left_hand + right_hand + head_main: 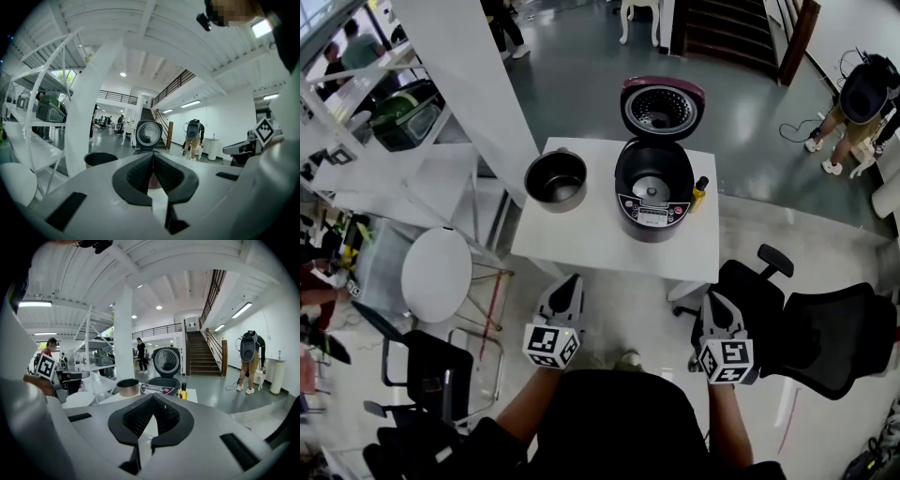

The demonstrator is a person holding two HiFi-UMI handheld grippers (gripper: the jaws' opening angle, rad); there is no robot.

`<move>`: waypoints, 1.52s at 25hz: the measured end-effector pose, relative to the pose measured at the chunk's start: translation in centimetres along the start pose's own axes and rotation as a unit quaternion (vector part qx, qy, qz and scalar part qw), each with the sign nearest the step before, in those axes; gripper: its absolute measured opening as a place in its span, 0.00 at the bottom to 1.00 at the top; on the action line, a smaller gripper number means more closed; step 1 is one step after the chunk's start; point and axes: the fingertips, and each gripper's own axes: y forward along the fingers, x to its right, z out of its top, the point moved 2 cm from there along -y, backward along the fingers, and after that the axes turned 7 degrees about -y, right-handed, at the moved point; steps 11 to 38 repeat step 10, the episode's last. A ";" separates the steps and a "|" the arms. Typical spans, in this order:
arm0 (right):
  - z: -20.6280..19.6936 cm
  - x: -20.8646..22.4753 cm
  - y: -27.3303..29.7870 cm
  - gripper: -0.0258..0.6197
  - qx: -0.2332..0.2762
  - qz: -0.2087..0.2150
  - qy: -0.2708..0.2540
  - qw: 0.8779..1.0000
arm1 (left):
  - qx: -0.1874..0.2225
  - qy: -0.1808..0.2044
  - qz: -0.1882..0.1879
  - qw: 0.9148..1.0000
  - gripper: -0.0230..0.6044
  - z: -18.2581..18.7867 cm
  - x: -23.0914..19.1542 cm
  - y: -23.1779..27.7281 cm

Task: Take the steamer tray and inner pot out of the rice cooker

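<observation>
Left gripper point(573, 281) and right gripper point(712, 300) both pinched shut, holding nothing, off the near edge of the white table point(581, 239). Inner pot point(556, 180) sits on table, just left of open rice cooker point(653, 192).

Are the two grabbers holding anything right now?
Nothing. The left gripper and the right gripper are both shut and empty, short of the white square table.
</observation>
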 end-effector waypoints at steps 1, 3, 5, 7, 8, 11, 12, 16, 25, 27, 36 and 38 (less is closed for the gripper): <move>-0.1 0.0 -0.1 0.04 -0.001 -0.001 0.000 1.000 | -0.003 0.007 -0.002 1.000 0.04 -0.1 0.2 0.0; -0.2 -0.1 -0.4 0.04 0.001 -0.001 -0.001 1.000 | -0.009 0.009 -0.003 1.000 0.04 -0.4 0.4 0.0; -0.4 -0.2 -0.6 0.04 0.005 -0.002 -0.001 1.000 | -0.014 0.004 0.000 1.000 0.04 -0.7 0.3 -0.1; -0.5 -0.2 -1.0 0.04 0.005 -0.003 -0.001 1.000 | -0.015 0.001 0.003 1.000 0.04 -1.0 0.4 -0.3; -0.6 -0.1 -1.3 0.04 0.004 -0.003 -0.001 1.000 | -0.016 -0.001 0.005 1.000 0.04 -1.1 0.5 -0.5; -0.9 0.0 -1.8 0.04 0.002 -0.003 -0.002 1.000 | -0.018 -0.004 0.008 1.000 0.04 -1.4 0.8 -0.9; -0.9 0.0 -1.8 0.04 0.002 -0.003 -0.002 1.000 | -0.018 -0.004 0.008 1.000 0.04 -1.4 0.8 -0.9; -0.9 0.0 -1.8 0.04 0.002 -0.003 -0.002 1.000 | -0.018 -0.004 0.008 1.000 0.04 -1.4 0.8 -0.9; -0.9 0.0 -1.8 0.04 0.002 -0.003 -0.002 1.000 | -0.018 -0.004 0.008 1.000 0.04 -1.4 0.8 -0.9; -0.9 0.0 -1.8 0.04 0.002 -0.003 -0.002 1.000 | -0.018 -0.004 0.008 1.000 0.04 -1.4 0.8 -0.9; -0.9 0.0 -1.8 0.04 0.002 -0.003 -0.002 1.000 | -0.018 -0.004 0.008 1.000 0.04 -1.4 0.8 -0.9; -0.9 0.0 -1.8 0.04 0.002 -0.003 -0.002 1.000 | -0.018 -0.004 0.008 1.000 0.04 -1.4 0.8 -0.9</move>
